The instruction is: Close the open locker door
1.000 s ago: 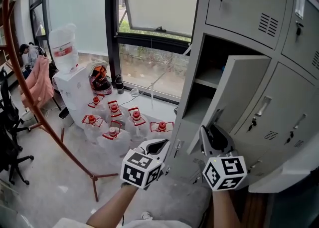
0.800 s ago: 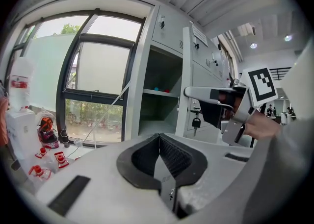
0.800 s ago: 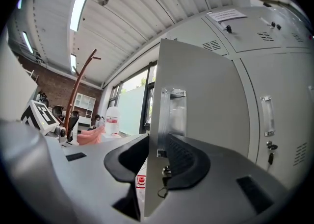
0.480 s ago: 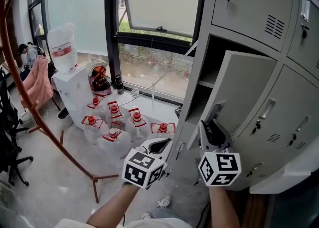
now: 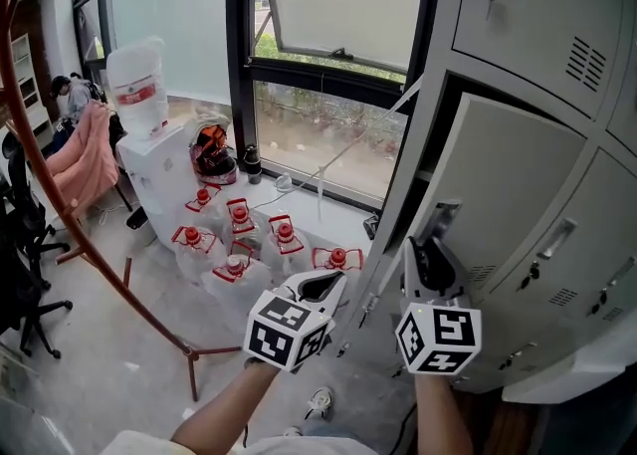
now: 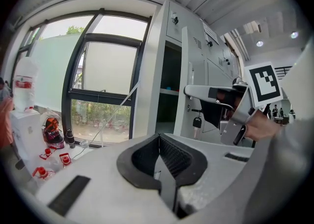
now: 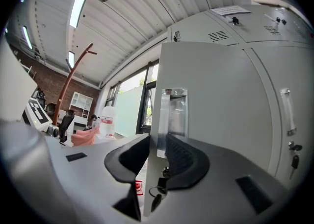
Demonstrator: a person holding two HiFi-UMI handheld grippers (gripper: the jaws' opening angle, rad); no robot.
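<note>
The open grey locker door [image 5: 508,184] stands ajar from the locker bank, hinged on its right side. My right gripper [image 5: 430,249] is at the door's free edge, just below the recessed handle [image 5: 441,214], and its jaws are closing on that edge. In the right gripper view the door [image 7: 216,100] fills the frame. Its edge sits between the pads of the right gripper [image 7: 157,152], beside the handle [image 7: 172,115] and above the hanging key [image 7: 158,188]. My left gripper [image 5: 320,287] hangs left of the lockers, shut and holding nothing [image 6: 159,161].
Closed lockers [image 5: 557,15] surround the open one. Several red-capped water bottles [image 5: 234,269] stand on the floor under the window, beside a water dispenser [image 5: 149,144]. A curved red-brown stand [image 5: 60,194] rises at the left, near an office chair [image 5: 20,274].
The door has swung partway toward the locker, hiding most of the open compartment. My right gripper stays on its edge and has moved with it. The left gripper has hardly moved.
</note>
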